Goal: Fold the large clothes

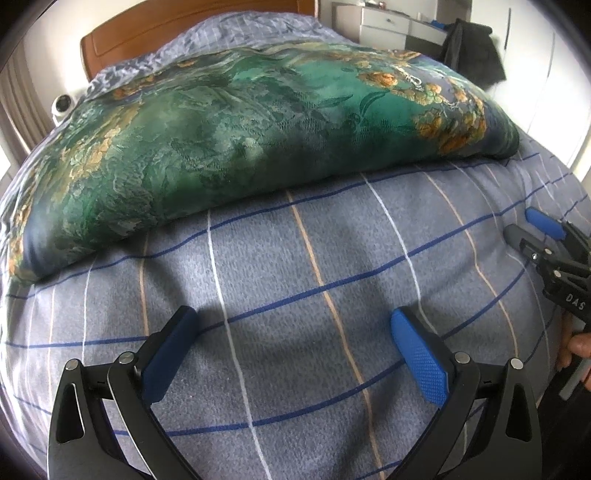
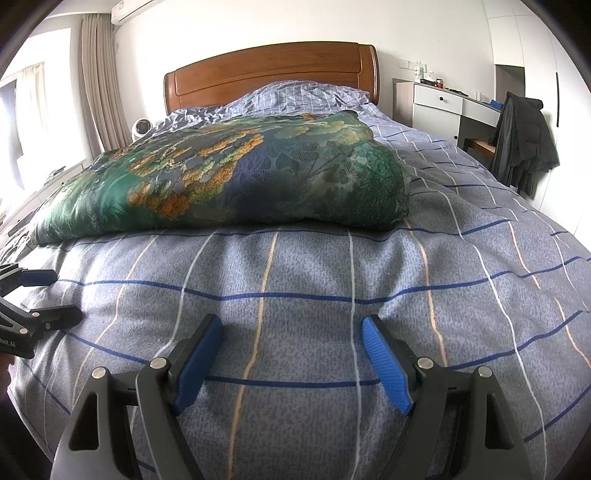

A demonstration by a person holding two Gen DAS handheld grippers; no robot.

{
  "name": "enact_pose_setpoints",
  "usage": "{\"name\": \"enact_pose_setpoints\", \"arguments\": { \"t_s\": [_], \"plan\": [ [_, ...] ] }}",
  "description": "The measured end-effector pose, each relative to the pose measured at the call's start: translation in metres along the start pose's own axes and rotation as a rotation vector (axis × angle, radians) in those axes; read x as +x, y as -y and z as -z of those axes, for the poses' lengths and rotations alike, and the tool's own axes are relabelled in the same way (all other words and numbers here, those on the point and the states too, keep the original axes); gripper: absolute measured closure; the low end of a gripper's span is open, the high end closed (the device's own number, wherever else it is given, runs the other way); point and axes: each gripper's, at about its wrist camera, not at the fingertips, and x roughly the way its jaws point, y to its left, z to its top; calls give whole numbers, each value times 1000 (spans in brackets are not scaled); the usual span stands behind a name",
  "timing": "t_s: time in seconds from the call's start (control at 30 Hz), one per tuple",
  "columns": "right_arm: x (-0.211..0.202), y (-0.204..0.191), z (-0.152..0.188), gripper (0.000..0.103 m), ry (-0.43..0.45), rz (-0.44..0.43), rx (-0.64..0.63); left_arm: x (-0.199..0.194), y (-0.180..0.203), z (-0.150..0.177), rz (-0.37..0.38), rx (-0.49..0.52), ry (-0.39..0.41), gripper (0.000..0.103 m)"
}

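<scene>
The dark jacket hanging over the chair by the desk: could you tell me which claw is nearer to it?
Right. The right claw hovers on the jacket's side of the bed; the left claw sits farther across, away from it.

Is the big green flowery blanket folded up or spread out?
Folded. The green blanket lies as a thick, rounded-edged bundle covering only part of the bed.

Home bedroom. A double bed with a curved brown wooden headboard [image 2: 273,70] fills the view, made up with a grey-blue checked bedsheet [image 2: 461,258] and a matching rumpled pillow [image 2: 295,96]. Around it: beige floor-length curtains [image 2: 96,85] at a bright window, a white wall-mounted air conditioner [image 2: 130,8], a white-and-grey drawer desk [image 2: 445,101], and a dark jacket slung over a chair [image 2: 524,138].
</scene>
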Motion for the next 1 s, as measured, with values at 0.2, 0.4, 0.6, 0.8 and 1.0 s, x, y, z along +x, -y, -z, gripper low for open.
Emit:
{"name": "enact_pose_setpoints", "arguments": {
  "t_s": [0.2, 0.4, 0.6, 0.8, 1.0],
  "plan": [
    [0, 0, 0, 23, 0, 0, 0, -7, -2, 4, 5, -10, 26, 1],
    [0, 0, 0, 23, 0, 0, -1, -18, -2, 10, 7, -9, 54, 1],
    [0, 0, 0, 23, -3, 1, -2, -33, -1, 16, 28, -6, 97, 1],
    [2, -2, -1, 23, -10, 11, -11, -37, 1, 20, 20, 6, 109, 1],
    [3, -4, -4, 23, -22, 14, -15, -41, -2, 19, 20, -4, 122, 1]
  ]
}}
